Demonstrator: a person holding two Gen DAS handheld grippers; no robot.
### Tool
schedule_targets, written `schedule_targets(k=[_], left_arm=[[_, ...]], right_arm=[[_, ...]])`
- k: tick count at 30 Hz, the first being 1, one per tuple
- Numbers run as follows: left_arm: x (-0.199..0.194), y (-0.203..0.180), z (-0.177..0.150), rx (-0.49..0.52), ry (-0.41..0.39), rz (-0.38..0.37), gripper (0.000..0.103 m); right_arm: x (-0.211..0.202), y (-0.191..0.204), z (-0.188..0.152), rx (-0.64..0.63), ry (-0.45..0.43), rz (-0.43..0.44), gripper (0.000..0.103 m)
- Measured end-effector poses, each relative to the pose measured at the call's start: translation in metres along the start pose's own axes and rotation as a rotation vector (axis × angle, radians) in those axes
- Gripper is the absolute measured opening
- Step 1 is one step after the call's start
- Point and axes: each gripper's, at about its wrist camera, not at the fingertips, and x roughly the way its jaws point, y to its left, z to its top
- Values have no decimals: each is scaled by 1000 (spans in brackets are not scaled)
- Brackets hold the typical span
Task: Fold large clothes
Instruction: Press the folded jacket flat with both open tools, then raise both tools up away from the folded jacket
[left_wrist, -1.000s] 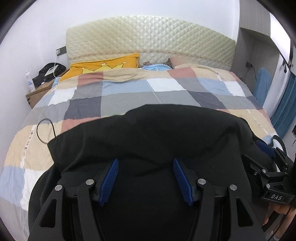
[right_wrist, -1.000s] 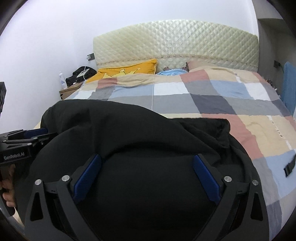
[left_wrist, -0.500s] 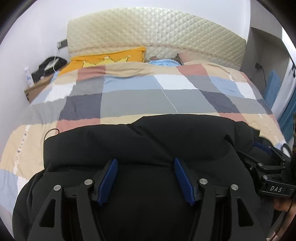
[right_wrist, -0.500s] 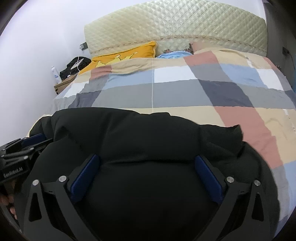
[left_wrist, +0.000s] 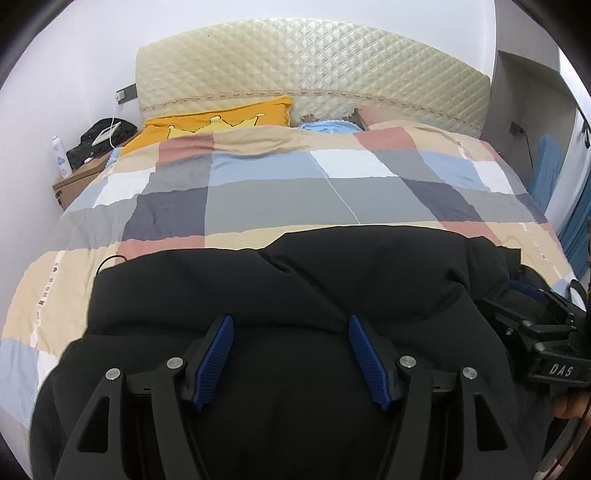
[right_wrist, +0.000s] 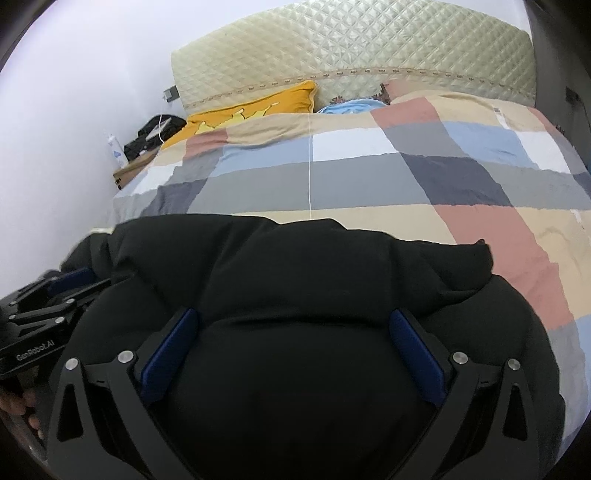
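A bulky black garment lies bunched on the near part of the checked quilt; it also fills the lower right wrist view. My left gripper is open, its blue pads apart with black fabric lying between and under them. My right gripper is open wide, with the garment bulging between its pads. The right gripper shows at the right edge of the left wrist view, and the left gripper at the left edge of the right wrist view. A thin black cord sticks out at the garment's left.
A quilted cream headboard stands at the far end, with a yellow pillow and a blue pillow below it. A wooden nightstand with a black bag and a white bottle is at far left. Blue curtains hang at right.
Both grippers have tilted up and drawn back a little, so more of the quilt shows beyond the garment. The garment's far edge sits lower in both views. Both jaws stay open.
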Motion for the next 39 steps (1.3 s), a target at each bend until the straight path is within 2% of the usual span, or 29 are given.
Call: schedule_targets(k=[2, 10, 12, 16, 22, 27, 31, 35, 39], left_arm=[[-7, 5, 0, -10, -3, -3, 65], [-40, 42, -9, -49, -53, 75, 65], [-36, 51, -14, -57, -23, 68, 65], [-21, 67, -23, -109, 19, 14, 66], [-19, 60, -33, -97, -8, 51, 67], [-31, 55, -36, -97, -31, 100, 67], [-56, 48, -33, -109, -62, 118, 67], [-99, 33, -17, -132, -133, 102, 67], [-159, 9, 0, -101, -231, 91, 67]], right_arm=[[-10, -3, 0, 6, -6, 2, 103], [-39, -19, -8, -65, -11, -33, 103], [-38, -26, -15, -75, 11, -36, 103], [-33, -37, -21, -36, 32, 20, 103], [-20, -35, -27, -41, 39, 14, 103], [-35, -30, -27, -29, 29, -27, 103], [-68, -26, -26, 4, -24, -24, 103], [-113, -13, -16, -10, -118, -80, 103], [-169, -2, 2, 13, -223, -73, 103]])
